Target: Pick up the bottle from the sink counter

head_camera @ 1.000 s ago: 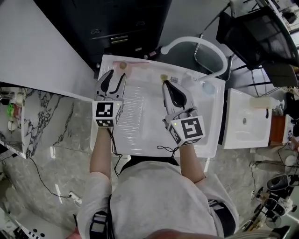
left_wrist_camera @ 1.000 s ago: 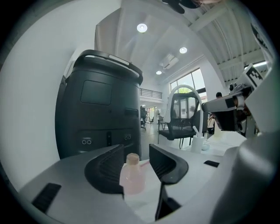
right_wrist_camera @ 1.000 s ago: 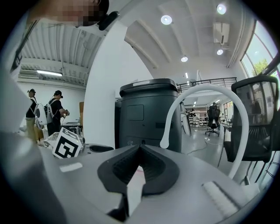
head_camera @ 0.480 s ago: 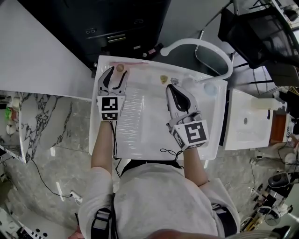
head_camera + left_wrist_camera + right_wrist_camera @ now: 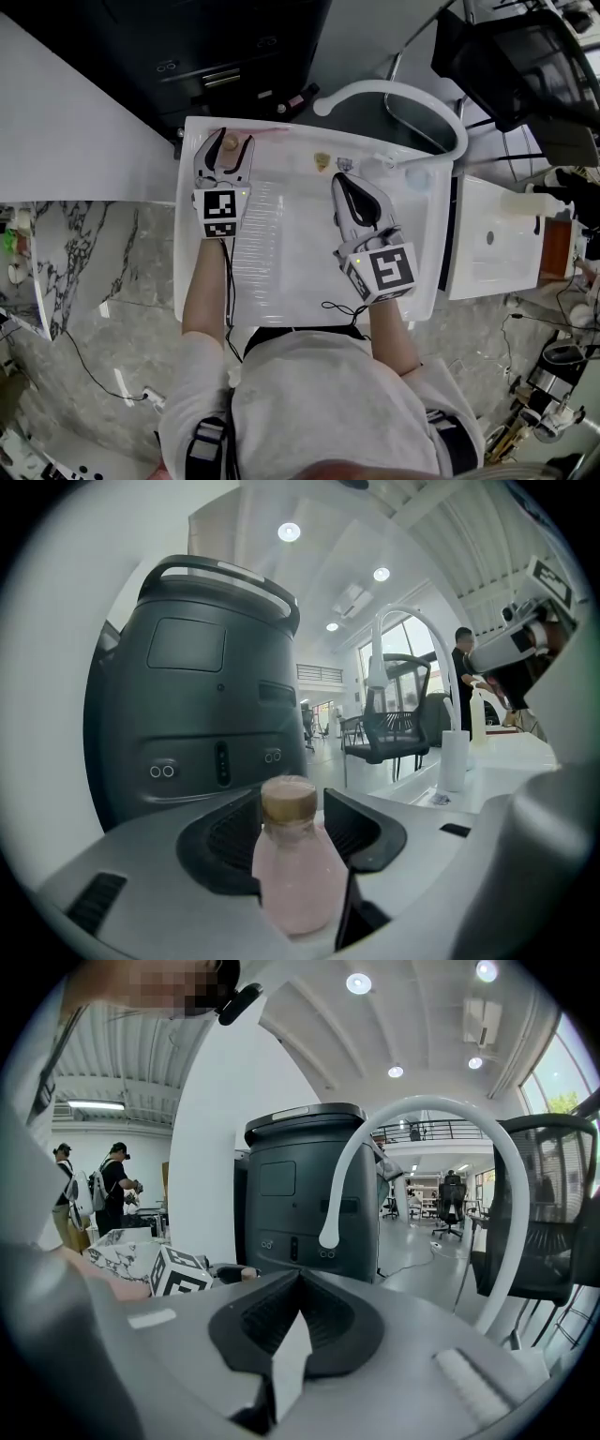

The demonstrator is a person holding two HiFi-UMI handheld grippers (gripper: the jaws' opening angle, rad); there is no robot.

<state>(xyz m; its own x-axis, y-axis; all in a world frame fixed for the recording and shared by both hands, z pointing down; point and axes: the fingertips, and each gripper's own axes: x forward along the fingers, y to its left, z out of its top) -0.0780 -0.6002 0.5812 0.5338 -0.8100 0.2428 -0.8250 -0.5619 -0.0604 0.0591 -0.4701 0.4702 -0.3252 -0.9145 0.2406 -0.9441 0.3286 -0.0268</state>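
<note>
A small pink bottle (image 5: 292, 874) with a brown cap stands upright at the back left corner of the white sink counter (image 5: 281, 272). In the head view only its cap (image 5: 231, 142) shows. My left gripper (image 5: 232, 148) is open, one jaw on each side of the bottle; its jaws have just been opening. In the left gripper view the bottle fills the gap of the left gripper (image 5: 292, 801), and I see no pad pressing on it. My right gripper (image 5: 343, 180) hovers over the middle of the counter, shut with nothing in it; the right gripper view shows the right gripper (image 5: 298, 1274) with its tips together.
A white arched faucet (image 5: 394, 94) rises at the counter's back right. A dark grey cabinet (image 5: 197, 686) stands just behind the bottle. Small bits (image 5: 322, 160) lie at the counter's back edge. A second white basin (image 5: 492, 239) sits to the right, a black chair (image 5: 506, 66) beyond it.
My left gripper has moved forward toward the back left corner and its jaws have widened; the bottle, earlier ahead of the tips, now stands between them. The right gripper has hardly shifted.
</note>
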